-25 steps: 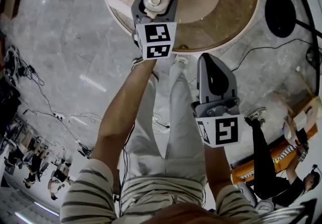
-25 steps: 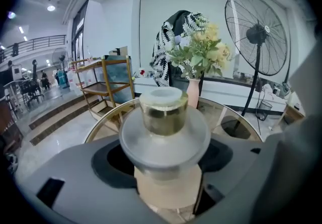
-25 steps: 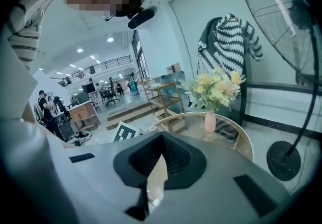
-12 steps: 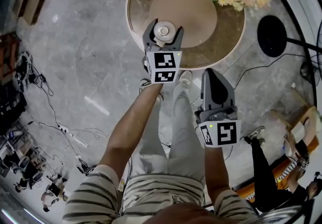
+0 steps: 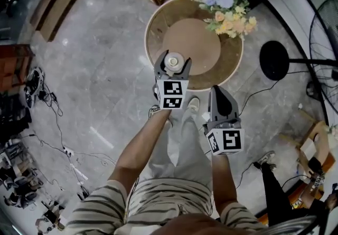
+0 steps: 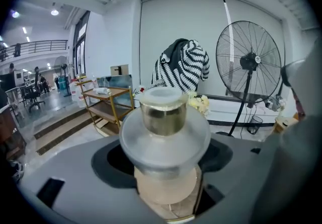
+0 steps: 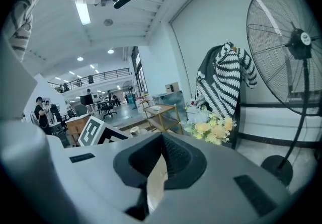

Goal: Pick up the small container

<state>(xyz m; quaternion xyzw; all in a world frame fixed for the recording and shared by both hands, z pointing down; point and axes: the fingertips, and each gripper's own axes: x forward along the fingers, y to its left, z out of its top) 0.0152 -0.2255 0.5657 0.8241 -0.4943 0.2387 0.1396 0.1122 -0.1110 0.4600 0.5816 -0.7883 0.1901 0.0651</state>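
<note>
The small container, a clear glass jar with a wide flange and a pale lid, sits between the jaws of my left gripper, which is shut on it. In the left gripper view the container stands upright and fills the middle, held by my left gripper in the air over the round table's tan mat. My right gripper hangs lower and to the right, off the table, over the floor. In the right gripper view my right gripper has its jaws together with nothing in them.
The round wooden table carries a bunch of flowers at its far right. A standing fan's black base and cable lie to the right. A wooden shelf cart and a striped garment stand beyond. Cables trail on the marble floor.
The table has shrunk and slid further away in the head view. Both grippers keep their pose, and the container stays in the left gripper, now higher above the table.
</note>
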